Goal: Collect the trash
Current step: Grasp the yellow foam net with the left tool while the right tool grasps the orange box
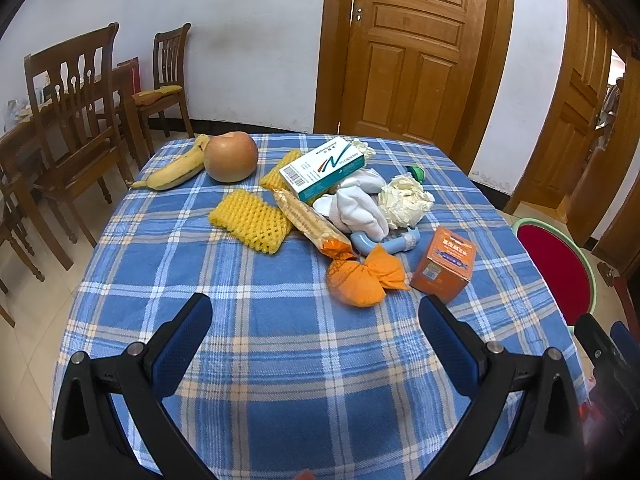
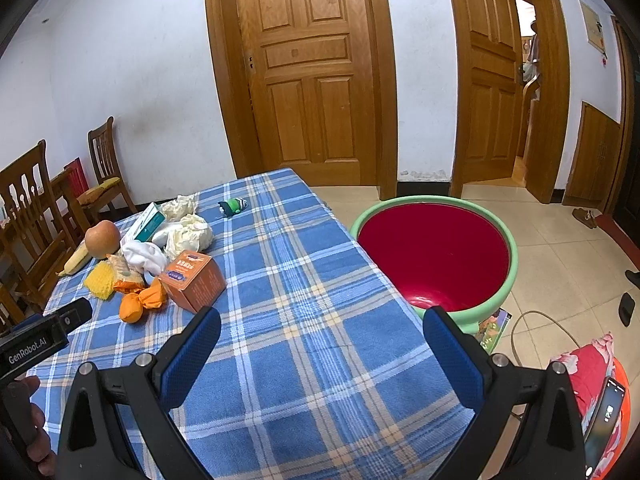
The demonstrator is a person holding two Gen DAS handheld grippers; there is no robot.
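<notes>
A pile of litter lies on the blue plaid tablecloth point(image 1: 280, 344): an orange box point(image 1: 444, 264), an orange wrapper point(image 1: 362, 278), a white-green carton point(image 1: 324, 170), yellow foam netting point(image 1: 252, 220), a snack packet point(image 1: 310, 222), white socks point(image 1: 356, 204), crumpled tissue point(image 1: 406, 200) and a blue pipe piece point(image 1: 384, 242). My left gripper point(image 1: 316, 324) is open, low over the near cloth, short of the pile. My right gripper point(image 2: 322, 334) is open over the table's right edge, the orange box point(image 2: 194, 280) to its left. A red basin with a green rim point(image 2: 434, 256) stands on the floor beside the table.
A banana point(image 1: 174, 172) and an apple point(image 1: 231, 156) lie at the table's far left. A small green object point(image 2: 233, 205) sits alone farther back. Wooden chairs point(image 1: 68, 120) stand left, doors behind. A cable point(image 2: 536, 320), a phone point(image 2: 606, 416) and a hand point(image 2: 38, 432) show low in the right wrist view.
</notes>
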